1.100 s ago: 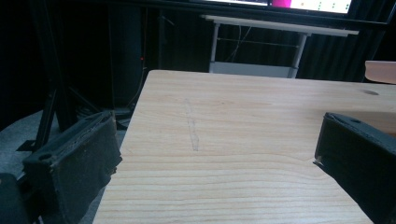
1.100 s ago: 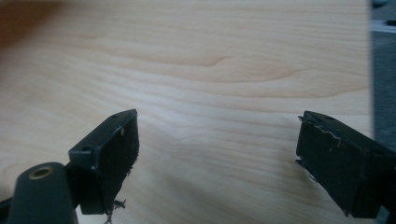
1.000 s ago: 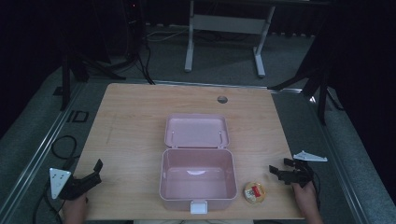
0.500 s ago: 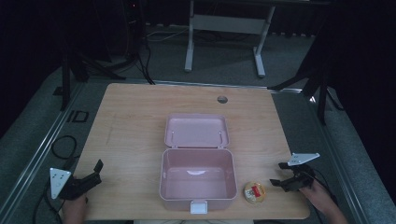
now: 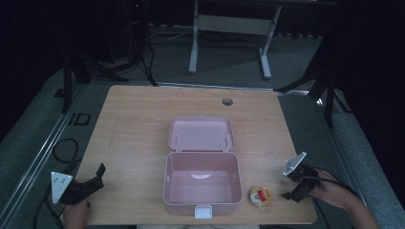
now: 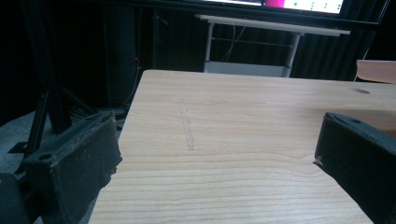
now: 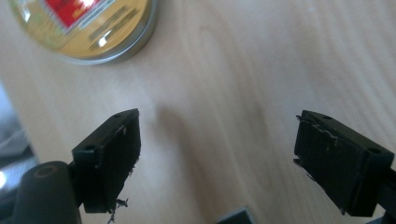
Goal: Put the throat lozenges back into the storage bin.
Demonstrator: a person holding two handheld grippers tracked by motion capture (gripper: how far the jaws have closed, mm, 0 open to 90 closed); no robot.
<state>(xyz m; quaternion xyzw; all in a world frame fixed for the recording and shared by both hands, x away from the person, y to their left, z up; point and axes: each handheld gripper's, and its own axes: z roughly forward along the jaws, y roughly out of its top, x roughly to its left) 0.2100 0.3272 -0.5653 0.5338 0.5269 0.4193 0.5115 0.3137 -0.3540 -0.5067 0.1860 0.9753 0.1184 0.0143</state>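
A pink plastic box [image 5: 202,183] stands open and empty at the table's front middle, its lid [image 5: 201,133] laid flat behind it. A small round yellow tin [image 5: 261,196] with a red label lies just right of the box; it also appears at the top left of the right gripper view [image 7: 88,25]. My right gripper [image 5: 290,188] hovers a short way right of the tin, open, with bare wood between its jaws [image 7: 217,163]. My left gripper [image 5: 94,179] rests at the front left corner, open and holding nothing [image 6: 217,154].
The wooden table [image 5: 143,124] has a small round cable hole [image 5: 227,101] near its far edge. Cables lie on the floor [image 5: 64,148] to the left. A white desk frame [image 5: 229,28] stands beyond the table.
My right gripper has drawn back to the right and slightly toward the front edge, away from the tin. The left gripper, box and tin have stayed put.
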